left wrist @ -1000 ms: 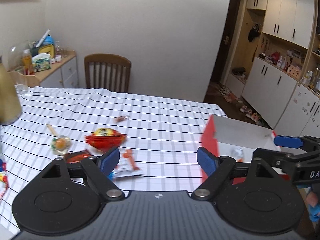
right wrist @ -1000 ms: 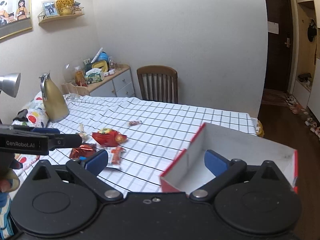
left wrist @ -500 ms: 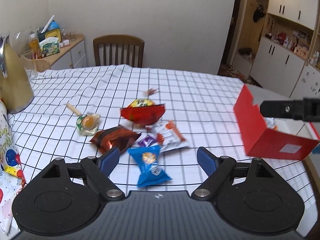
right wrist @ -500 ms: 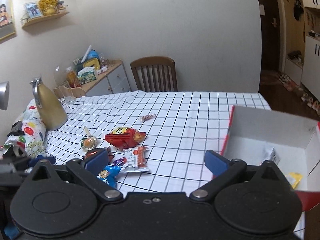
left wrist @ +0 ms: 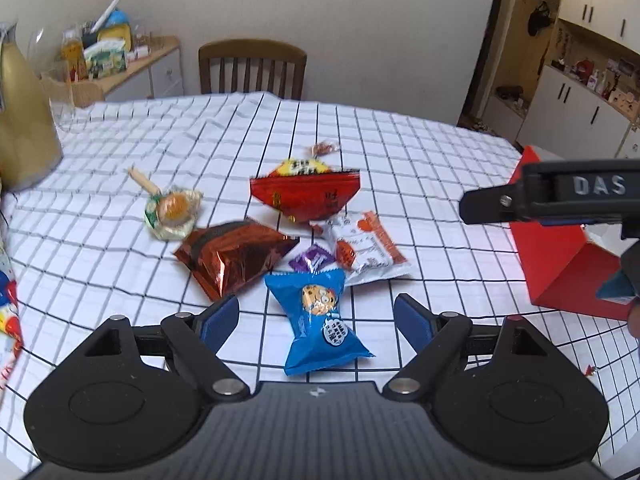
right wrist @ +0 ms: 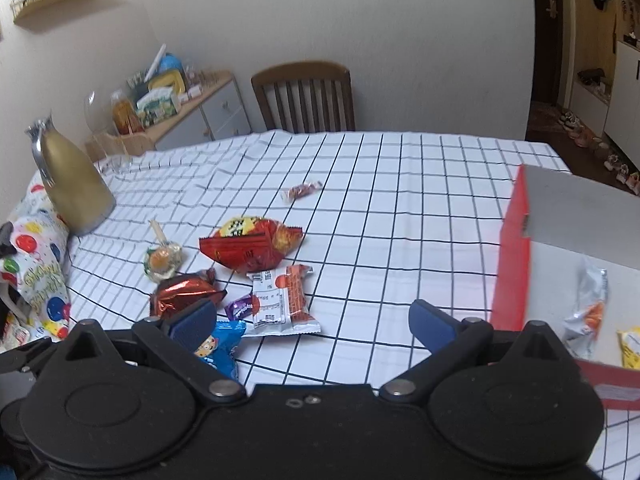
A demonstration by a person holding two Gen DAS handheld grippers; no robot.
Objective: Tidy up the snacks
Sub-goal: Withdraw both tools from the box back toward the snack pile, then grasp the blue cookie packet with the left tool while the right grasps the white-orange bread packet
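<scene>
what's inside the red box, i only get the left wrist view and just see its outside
Observer: The right wrist view looks into the box: a silver packet lies on its floor.
Operator: anything else in there
Observer: A yellow packet next to the silver one, cut off by the picture's edge.
Operator: are the right jaws open
Observer: Yes, the right gripper has its jaws wide apart and grips nothing.
</scene>
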